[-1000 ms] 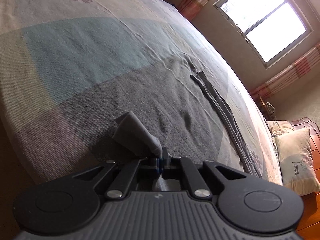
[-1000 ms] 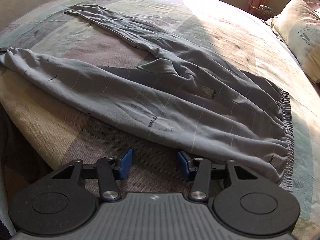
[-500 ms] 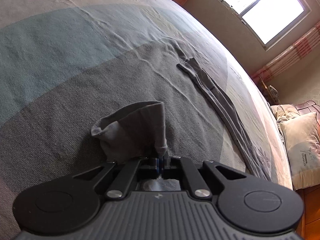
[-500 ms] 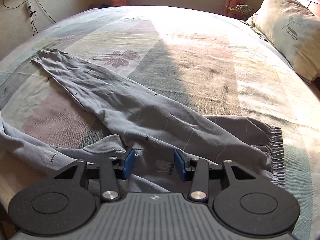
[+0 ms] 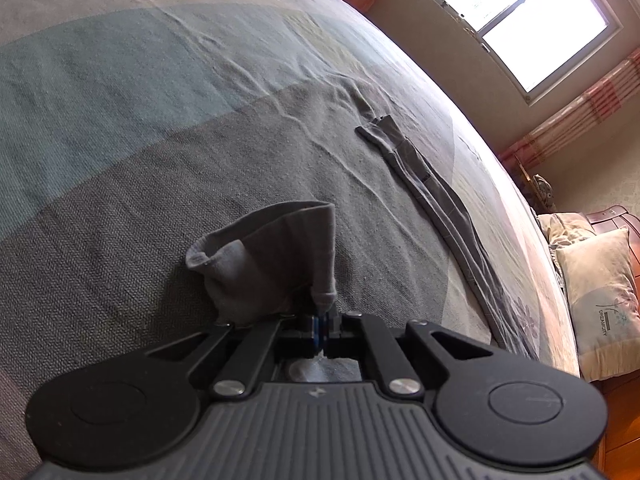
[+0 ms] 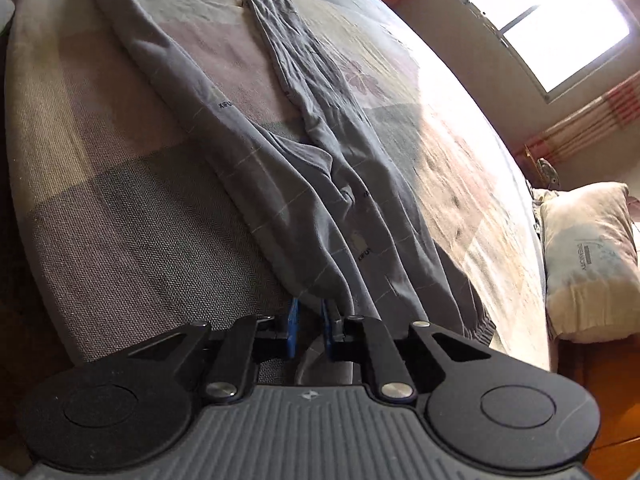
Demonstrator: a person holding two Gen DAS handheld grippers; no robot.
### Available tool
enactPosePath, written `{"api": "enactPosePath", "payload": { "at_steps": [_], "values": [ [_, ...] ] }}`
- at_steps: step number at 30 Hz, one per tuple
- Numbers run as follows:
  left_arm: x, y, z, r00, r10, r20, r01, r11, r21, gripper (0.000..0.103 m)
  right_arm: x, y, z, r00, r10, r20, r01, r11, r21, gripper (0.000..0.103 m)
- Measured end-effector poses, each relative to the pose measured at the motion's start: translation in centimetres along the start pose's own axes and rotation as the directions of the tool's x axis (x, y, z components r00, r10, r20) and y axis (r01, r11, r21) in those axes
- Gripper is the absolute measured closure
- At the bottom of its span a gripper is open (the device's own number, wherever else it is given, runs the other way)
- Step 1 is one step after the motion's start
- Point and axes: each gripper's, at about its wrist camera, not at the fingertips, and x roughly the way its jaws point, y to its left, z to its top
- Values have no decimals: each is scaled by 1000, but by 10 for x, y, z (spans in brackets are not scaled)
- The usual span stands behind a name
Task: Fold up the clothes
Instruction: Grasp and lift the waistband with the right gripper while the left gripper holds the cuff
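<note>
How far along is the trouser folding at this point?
Early. Done: the grey trousers lie spread lengthwise on the bed. In hand: the left gripper is shut on one leg cuff; the right gripper, a small gap between its pads, sits at the waist edge. Left: no fold shows yet; the other leg lies flat.

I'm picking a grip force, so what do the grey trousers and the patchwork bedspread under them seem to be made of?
The grey trousers look like thin, soft jersey knit, probably cotton blend: matte, draping in fine wrinkles, with a ribbed cuff in the left gripper. The patchwork bedspread looks like coarser woven cloth, its grainy weave visible, also matte.
</note>
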Motion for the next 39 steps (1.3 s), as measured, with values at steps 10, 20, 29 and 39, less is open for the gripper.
{"api": "enactPosePath", "payload": {
  "at_steps": [10, 20, 29, 39],
  "values": [
    [2, 3, 2, 1000, -18, -4, 18, 1000, 2, 99, 37, 19, -11, 990, -121, -70, 81, 906, -415, 87],
    [1, -4, 1, 1000, 23, 5, -23, 999, 26, 99, 46, 16, -4, 992, -117, -40, 88, 893, -441, 96],
    [-78, -13, 6, 996, -2, 92, -1, 999, 32, 101, -14, -13, -2, 998, -64, 6, 64, 957, -285, 99],
    [-154, 1, -12, 995, 4, 103, -11, 997, 70, 100, -46, -26, -23, 998, 59, 0, -59, 988, -145, 99]
  ]
}}
